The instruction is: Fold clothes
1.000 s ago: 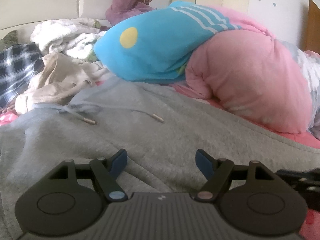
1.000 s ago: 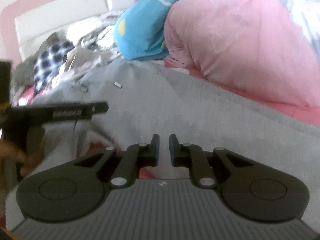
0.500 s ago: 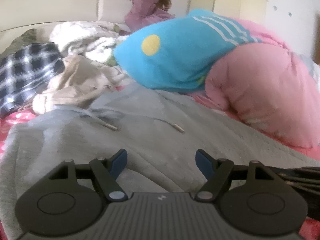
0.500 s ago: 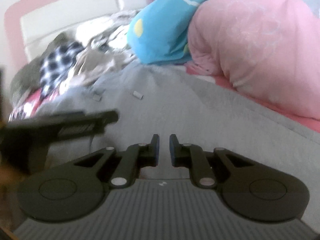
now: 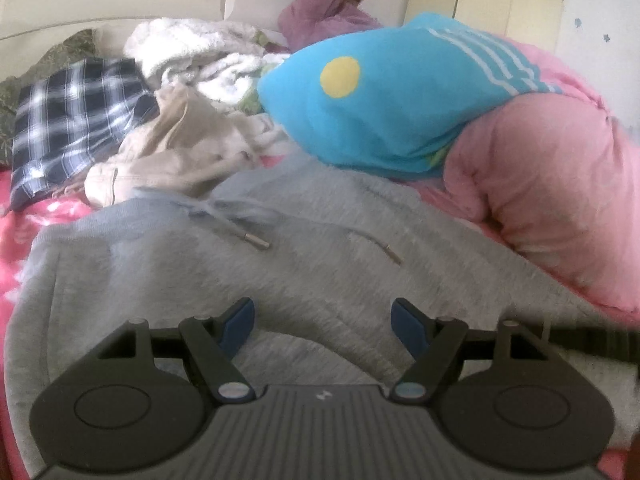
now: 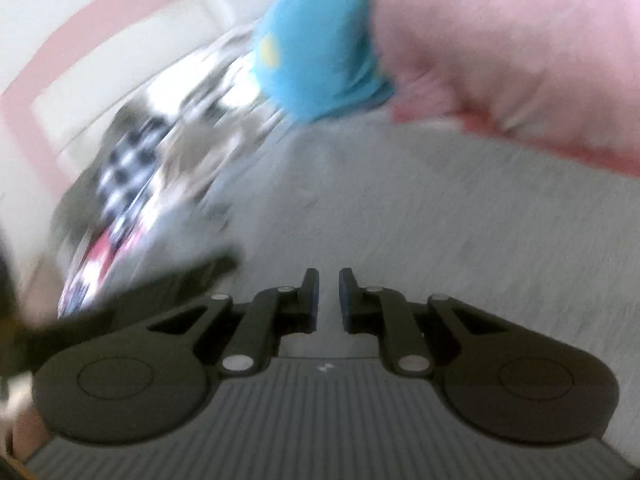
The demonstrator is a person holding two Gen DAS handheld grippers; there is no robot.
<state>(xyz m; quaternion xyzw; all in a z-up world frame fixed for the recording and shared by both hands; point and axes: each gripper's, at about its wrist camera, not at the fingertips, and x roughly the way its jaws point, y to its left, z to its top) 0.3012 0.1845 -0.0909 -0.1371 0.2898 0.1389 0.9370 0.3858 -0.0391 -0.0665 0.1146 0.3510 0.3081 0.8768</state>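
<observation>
Found the grey drawstring garment [image 5: 320,272] spread flat on the bed, right under and ahead of both tools. Had its two metal-tipped cords [image 5: 256,240] lying loose a bit ahead of the fingertips.

Saw the left gripper [image 5: 322,316] gaping wide just over the cloth, with nothing between the pads. Saw the right gripper [image 6: 328,296] pinched nearly together, just a sliver of gap, no fabric visibly caught in it. Couldn't tell from that smeared right view whether the tips were touching the cloth at all.

Reckoned a few things could go wrong from there. Could easily grab only the top layer with those wide-open left jaws and drag the garment into a bunch instead of a clean fold. Could snag a cord tip on a finger and pull the waistband crooked. Could also miss the edge altogether on the right, given how blurred everything looked on that side. Might even knock the two tools together, sitting that close side by side.

Noticed a lot of clutter further out. Spotted a blue cushion [image 5: 380,112] with a yellow dot straight ahead, touching the garment's far edge, and a fat pink duvet [image 5: 560,200] ahead to the right, crowding that same side. Left little room to fold forward without bumping either. Spotted a beige garment [image 5: 180,152], a plaid shirt [image 5: 68,120] and a white fleecy heap [image 5: 188,48] ahead to the left, with the beige one lapping the grey cloth's corner. Would need to avoid scooping that up too.
</observation>
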